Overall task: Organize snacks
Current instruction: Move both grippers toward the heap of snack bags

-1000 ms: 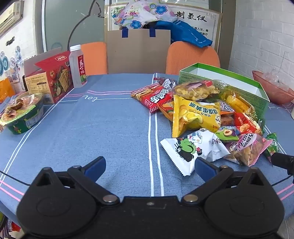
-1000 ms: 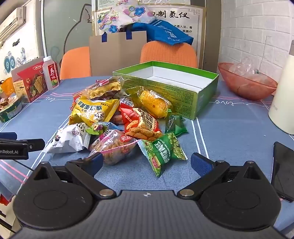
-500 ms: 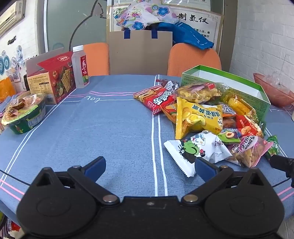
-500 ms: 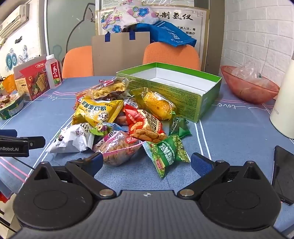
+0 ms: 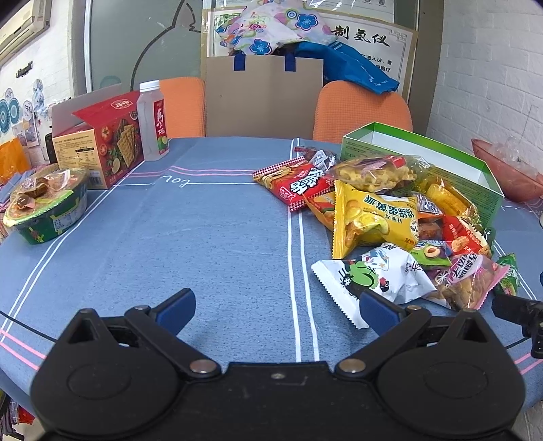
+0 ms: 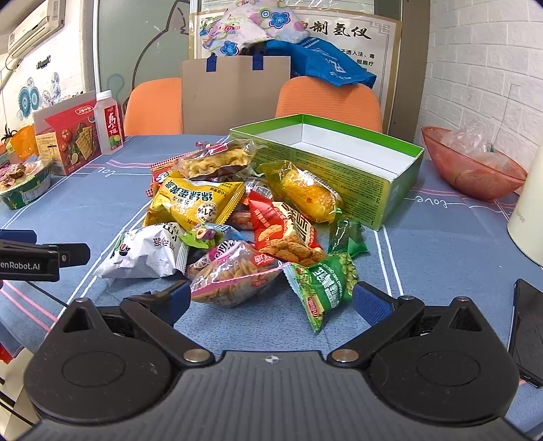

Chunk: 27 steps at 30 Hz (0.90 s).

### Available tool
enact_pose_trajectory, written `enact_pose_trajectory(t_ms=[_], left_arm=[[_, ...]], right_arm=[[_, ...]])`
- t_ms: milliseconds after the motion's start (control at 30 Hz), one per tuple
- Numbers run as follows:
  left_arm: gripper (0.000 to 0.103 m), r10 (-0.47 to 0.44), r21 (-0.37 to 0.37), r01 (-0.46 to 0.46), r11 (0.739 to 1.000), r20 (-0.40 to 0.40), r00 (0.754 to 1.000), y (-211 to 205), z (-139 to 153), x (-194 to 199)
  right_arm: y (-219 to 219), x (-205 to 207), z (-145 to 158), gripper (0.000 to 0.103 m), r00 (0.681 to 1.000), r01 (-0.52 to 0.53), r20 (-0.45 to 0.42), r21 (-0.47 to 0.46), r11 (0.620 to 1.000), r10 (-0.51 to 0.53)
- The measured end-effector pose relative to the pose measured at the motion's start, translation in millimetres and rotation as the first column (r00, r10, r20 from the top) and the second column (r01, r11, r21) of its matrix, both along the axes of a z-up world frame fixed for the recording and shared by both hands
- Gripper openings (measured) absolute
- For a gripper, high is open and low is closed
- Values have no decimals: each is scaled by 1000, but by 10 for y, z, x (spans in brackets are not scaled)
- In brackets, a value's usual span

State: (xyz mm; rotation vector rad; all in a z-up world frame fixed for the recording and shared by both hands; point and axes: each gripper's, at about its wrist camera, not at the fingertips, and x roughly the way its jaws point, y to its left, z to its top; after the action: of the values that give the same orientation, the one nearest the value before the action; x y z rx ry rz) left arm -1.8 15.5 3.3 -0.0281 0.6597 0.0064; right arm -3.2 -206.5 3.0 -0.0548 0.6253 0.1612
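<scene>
Both grippers are spread wide and empty above the bench (image 5: pixel 210 237). The left gripper (image 5: pixel 276 305) sits beside the white packet (image 5: pixel 376 276). The right gripper (image 6: pixel 271 298) faces the pink-edged cracker bag (image 6: pixel 234 276) and green pea packet (image 6: pixel 325 281). The snack pile lies just beside the open green box (image 6: pixel 339 163).

Readable text: "enRobot.AI" on the left claw (image 6: pixel 40 259), seen from the right wrist view; "21%" on the yellow snack bag (image 6: pixel 195 203); cursive "love" on the bench cloth (image 6: pixel 431 200); "制氢仪" heading the wall poster (image 6: pixel 342 32); numeral "3" on the green box (image 6: pixel 339 166) wall.
</scene>
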Motion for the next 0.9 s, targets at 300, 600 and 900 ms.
enact_pose_trajectory(t_ms=[300, 600, 900], left_arm=[[103, 7, 7, -7, 1000, 4, 1000, 35, -15, 37], [103, 3, 9, -3, 1000, -2, 1000, 52, -33, 90], [103, 11, 15, -11, 1000, -8, 1000, 69, -46, 127]], right_arm=[[71, 57, -27, 103, 1000, -20, -15, 1, 1000, 20], [117, 104, -31, 103, 998, -58, -16, 41, 997, 59], [86, 114, -34, 103, 994, -107, -2, 121, 987, 108]])
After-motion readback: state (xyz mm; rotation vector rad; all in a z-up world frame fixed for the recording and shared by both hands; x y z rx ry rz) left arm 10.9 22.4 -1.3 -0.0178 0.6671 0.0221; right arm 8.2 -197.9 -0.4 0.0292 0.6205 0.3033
